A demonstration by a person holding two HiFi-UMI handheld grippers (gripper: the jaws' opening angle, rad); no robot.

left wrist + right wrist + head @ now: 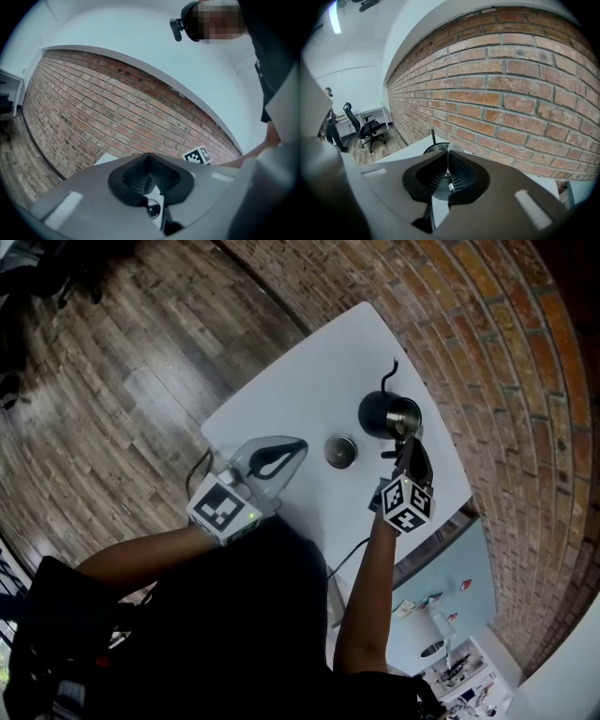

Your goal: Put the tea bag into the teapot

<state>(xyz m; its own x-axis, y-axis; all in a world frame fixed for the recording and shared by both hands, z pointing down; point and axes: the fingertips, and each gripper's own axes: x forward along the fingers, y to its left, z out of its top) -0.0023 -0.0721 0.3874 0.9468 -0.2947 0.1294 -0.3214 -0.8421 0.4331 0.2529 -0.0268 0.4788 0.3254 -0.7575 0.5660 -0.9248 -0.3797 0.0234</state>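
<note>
A black teapot (380,413) stands open on the white table (281,399), its rim (436,147) showing just beyond my right jaws. Its round lid (340,451) lies on the table to the left and also shows under my left jaws as the lid (152,209). My right gripper (401,440) hovers at the teapot's near edge. In the right gripper view the right gripper (449,157) has its jaws shut, with a thin pale piece (452,148) pinched at the tips, apparently the tea bag. My left gripper (300,444) is shut and empty beside the lid; the left gripper (150,174) points level.
A brick wall (511,93) runs just behind the table. A thin cable (345,554) hangs off the near edge. A pale blue surface (459,587) with small items sits lower right. An office chair (365,126) and a person (330,122) are far off on the wooden floor.
</note>
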